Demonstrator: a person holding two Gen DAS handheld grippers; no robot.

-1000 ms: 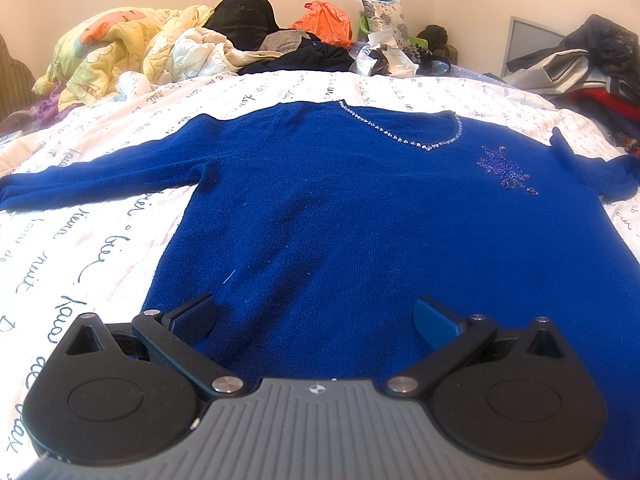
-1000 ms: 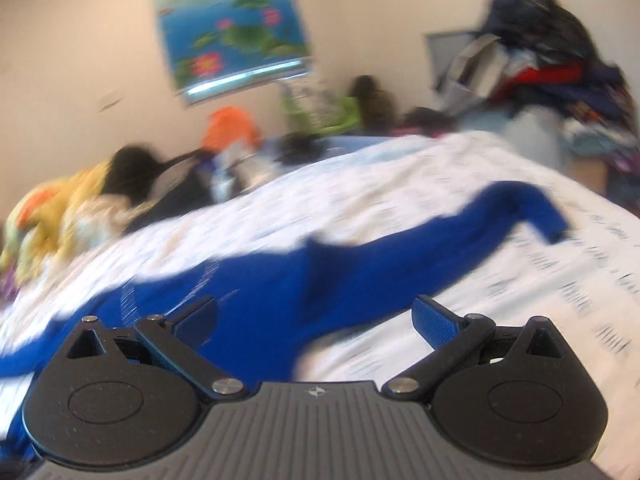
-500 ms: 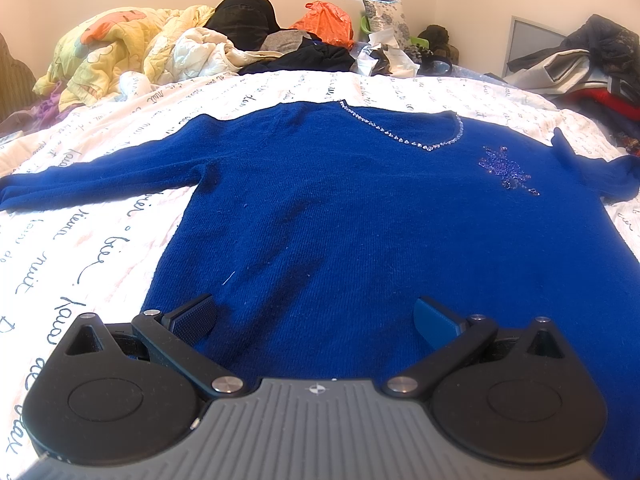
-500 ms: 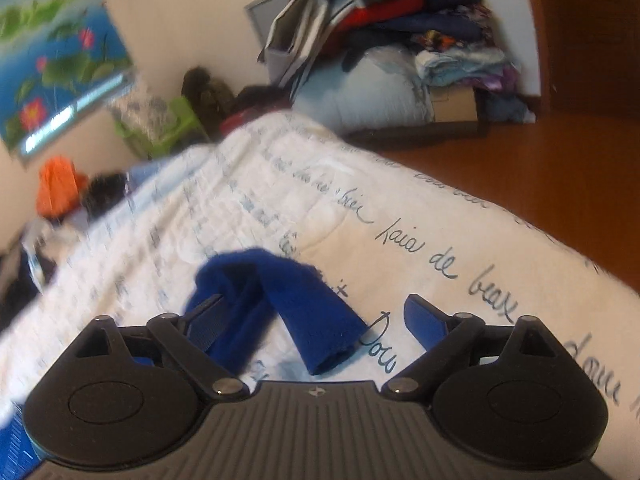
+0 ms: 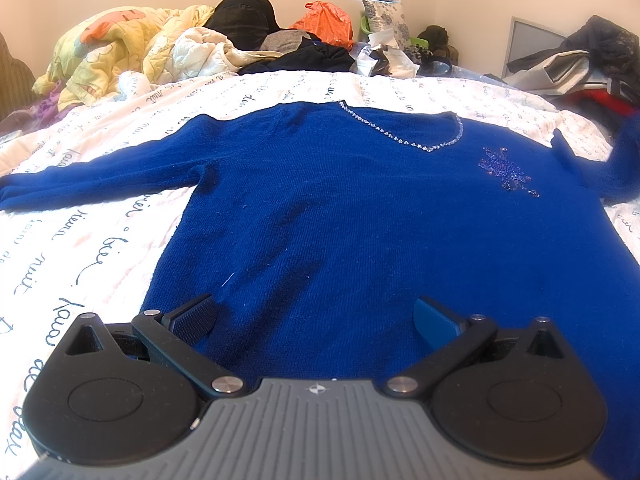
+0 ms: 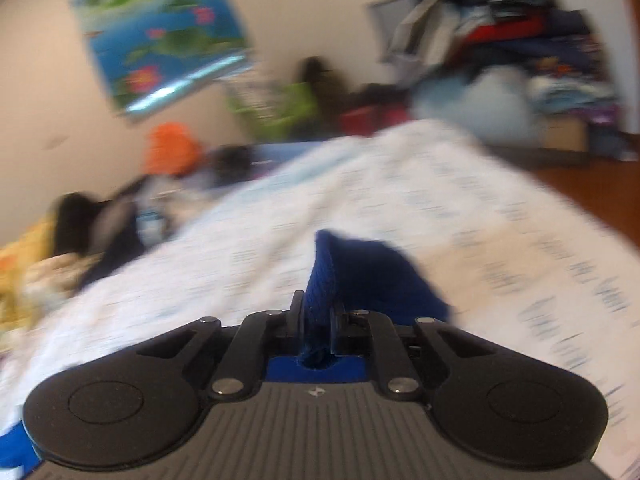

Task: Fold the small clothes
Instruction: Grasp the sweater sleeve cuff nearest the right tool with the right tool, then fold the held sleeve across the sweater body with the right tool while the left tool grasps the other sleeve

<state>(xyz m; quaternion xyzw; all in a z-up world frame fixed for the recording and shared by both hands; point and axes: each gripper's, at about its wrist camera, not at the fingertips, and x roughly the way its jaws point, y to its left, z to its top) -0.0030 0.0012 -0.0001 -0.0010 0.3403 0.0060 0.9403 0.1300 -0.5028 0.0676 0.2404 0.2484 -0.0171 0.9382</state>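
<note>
A royal blue sweater (image 5: 360, 216) with a beaded neckline lies flat, face up, on the white bedspread (image 5: 72, 248); its left sleeve (image 5: 100, 172) stretches out to the left. My left gripper (image 5: 314, 320) is open and empty, hovering over the sweater's bottom hem. My right gripper (image 6: 316, 312) is shut on the end of the sweater's right sleeve (image 6: 360, 276), lifted off the bed. In the left wrist view that sleeve (image 5: 616, 160) rises, blurred, at the right edge.
A heap of bedding and clothes (image 5: 192, 48) lies along the bed's far side. More piled clothes (image 6: 500, 40) stand at the right by the wall. Wooden floor (image 6: 592, 184) lies beyond the bed's right edge.
My right gripper has closed on the right sleeve's end and lifted it, swinging the view left. My left gripper and the sweater body have not moved.
</note>
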